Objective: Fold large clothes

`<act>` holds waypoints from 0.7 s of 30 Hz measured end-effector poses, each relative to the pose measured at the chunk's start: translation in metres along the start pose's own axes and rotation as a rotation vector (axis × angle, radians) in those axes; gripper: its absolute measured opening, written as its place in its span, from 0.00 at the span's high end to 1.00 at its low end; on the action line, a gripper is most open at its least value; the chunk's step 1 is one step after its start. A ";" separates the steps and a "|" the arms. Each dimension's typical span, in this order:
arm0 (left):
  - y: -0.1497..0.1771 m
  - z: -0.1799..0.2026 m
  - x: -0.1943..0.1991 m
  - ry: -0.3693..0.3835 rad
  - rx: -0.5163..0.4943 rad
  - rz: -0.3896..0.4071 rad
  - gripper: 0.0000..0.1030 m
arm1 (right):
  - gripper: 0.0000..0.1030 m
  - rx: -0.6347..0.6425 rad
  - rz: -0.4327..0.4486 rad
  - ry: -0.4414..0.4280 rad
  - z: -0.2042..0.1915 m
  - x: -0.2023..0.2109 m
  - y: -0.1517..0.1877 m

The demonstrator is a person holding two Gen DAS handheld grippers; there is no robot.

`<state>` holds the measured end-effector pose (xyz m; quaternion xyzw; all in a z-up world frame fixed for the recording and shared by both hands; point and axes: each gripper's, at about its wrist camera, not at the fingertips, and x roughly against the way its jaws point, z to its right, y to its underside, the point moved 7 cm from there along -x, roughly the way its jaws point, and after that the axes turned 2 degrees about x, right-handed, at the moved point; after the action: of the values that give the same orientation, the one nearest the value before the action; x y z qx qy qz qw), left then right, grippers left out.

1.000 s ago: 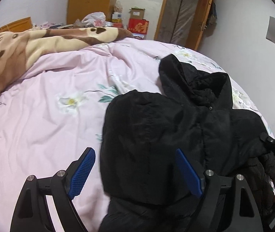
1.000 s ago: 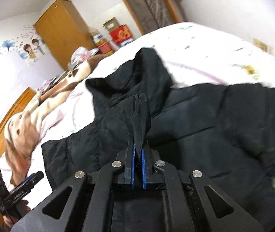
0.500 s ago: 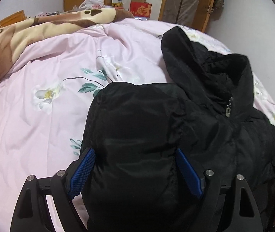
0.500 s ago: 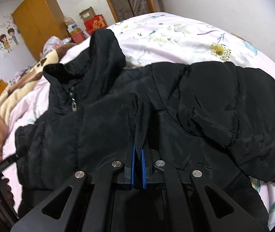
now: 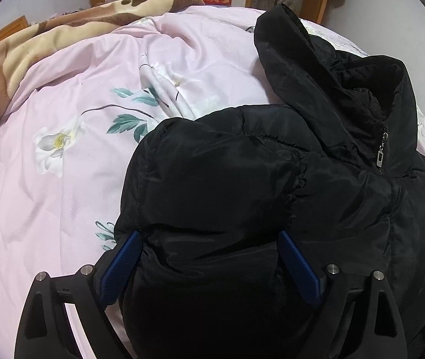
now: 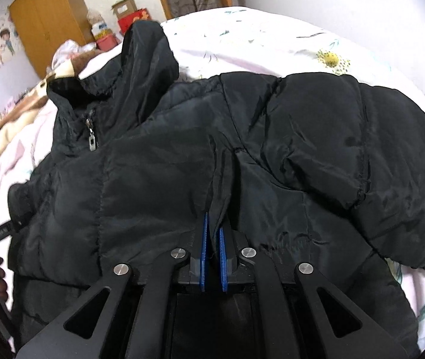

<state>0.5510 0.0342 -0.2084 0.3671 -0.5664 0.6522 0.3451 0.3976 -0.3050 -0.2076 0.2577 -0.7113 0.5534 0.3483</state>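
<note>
A black puffer jacket [image 5: 242,185] lies spread over the pink flowered bedsheet [image 5: 78,149], filling the lower right of the left wrist view and nearly all of the right wrist view. Its hood stands up toward the upper right in the left view, with the silver zipper pull [image 5: 381,152] hanging just below the collar. The left gripper [image 5: 209,245] sits at the bottom of its frame with its jaws spread wide and just opened a little further; a thick padded fold of the jacket bulges up between the two blue pads, the left pad right at the jacket's edge and the right pad against the fabric, not squeezing it. The right gripper [image 6: 212,224], at the bottom centre of its frame, has its blue pads nearly together, pinching a thin ridge of the jacket's shell that rises between them. A brown patterned blanket [image 5: 33,48] lies bunched in the upper left, beyond the sheet.
</note>
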 end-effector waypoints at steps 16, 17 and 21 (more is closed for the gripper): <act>0.008 0.006 0.057 -0.009 -0.007 0.067 0.10 | 0.76 0.032 0.108 -0.091 -0.023 0.038 -0.005; 0.013 0.009 0.050 -0.015 -0.029 0.041 0.10 | 0.76 0.060 0.082 -0.103 -0.026 0.031 -0.002; 0.026 0.004 0.033 -0.022 -0.007 -0.023 0.10 | 0.76 0.088 -0.029 0.007 -0.012 0.009 0.011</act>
<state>0.5125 0.0282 -0.1917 0.3795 -0.5680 0.6422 0.3477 0.3866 -0.2910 -0.2055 0.2813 -0.6813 0.5800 0.3469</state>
